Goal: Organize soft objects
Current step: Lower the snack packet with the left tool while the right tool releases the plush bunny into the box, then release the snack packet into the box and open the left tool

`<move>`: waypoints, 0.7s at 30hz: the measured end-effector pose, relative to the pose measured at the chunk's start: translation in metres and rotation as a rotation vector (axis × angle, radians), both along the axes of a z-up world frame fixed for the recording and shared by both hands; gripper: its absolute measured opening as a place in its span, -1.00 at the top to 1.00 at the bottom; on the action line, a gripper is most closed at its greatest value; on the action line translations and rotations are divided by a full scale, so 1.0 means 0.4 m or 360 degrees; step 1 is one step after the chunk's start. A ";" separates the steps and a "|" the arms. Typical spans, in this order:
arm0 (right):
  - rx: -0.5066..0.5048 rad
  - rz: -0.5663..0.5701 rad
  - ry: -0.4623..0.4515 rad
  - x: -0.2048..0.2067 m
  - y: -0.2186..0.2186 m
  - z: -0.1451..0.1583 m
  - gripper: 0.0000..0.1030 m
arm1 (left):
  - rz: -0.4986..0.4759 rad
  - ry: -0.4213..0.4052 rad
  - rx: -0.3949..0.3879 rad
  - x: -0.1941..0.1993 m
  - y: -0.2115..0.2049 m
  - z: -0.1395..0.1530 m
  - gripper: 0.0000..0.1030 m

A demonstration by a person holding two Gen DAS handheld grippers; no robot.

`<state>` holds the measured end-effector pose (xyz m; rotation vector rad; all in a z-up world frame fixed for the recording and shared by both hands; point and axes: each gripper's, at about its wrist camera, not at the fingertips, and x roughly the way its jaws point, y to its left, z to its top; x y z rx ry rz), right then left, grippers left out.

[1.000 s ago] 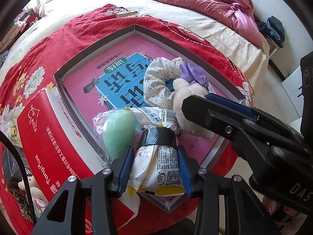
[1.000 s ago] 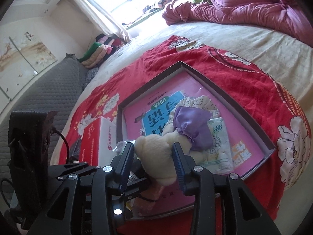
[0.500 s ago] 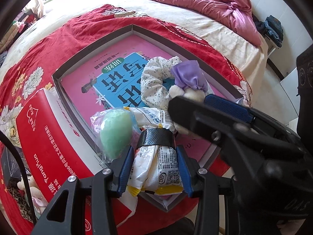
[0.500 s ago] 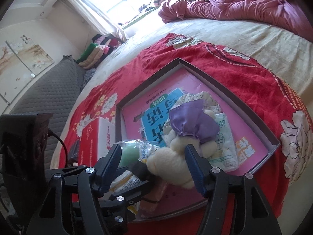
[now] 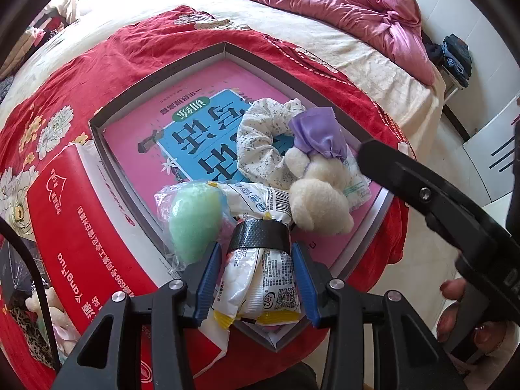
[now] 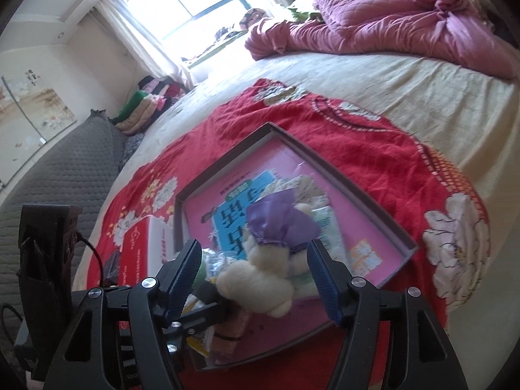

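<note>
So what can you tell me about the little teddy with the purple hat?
The teddy is a small cream plush toy with fuzzy, fleecy fur and a shiny purple cloth cap. It lies on its side in the grey tray, leaning on the floral scrunchie and a white packet. The right gripper has just been opening; its blue pads stand clear on either side of the teddy, not squeezing it.

Black left tool [image 5: 256, 279] with blue ribbed pads [image 5: 208, 279], silver screws.
</note>
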<state>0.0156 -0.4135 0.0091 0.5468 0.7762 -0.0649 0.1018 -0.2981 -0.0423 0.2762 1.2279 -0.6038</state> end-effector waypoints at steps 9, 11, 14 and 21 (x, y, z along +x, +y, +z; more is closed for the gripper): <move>-0.0086 -0.0069 0.0030 -0.011 -0.017 0.001 -0.45 | -0.0010 -0.0008 -0.0001 -0.008 -0.001 0.006 0.13; -0.0089 -0.0074 0.0033 -0.012 -0.018 0.000 -0.45 | -0.0014 -0.0005 -0.0002 -0.012 -0.001 0.006 0.11; -0.0098 -0.0082 0.0027 -0.015 -0.018 0.005 -0.45 | -0.0016 -0.0019 0.0001 -0.018 -0.001 0.011 0.05; -0.0174 -0.0102 0.0034 -0.025 -0.019 0.023 -0.45 | -0.0018 -0.0064 -0.0024 -0.031 -0.001 0.045 -0.04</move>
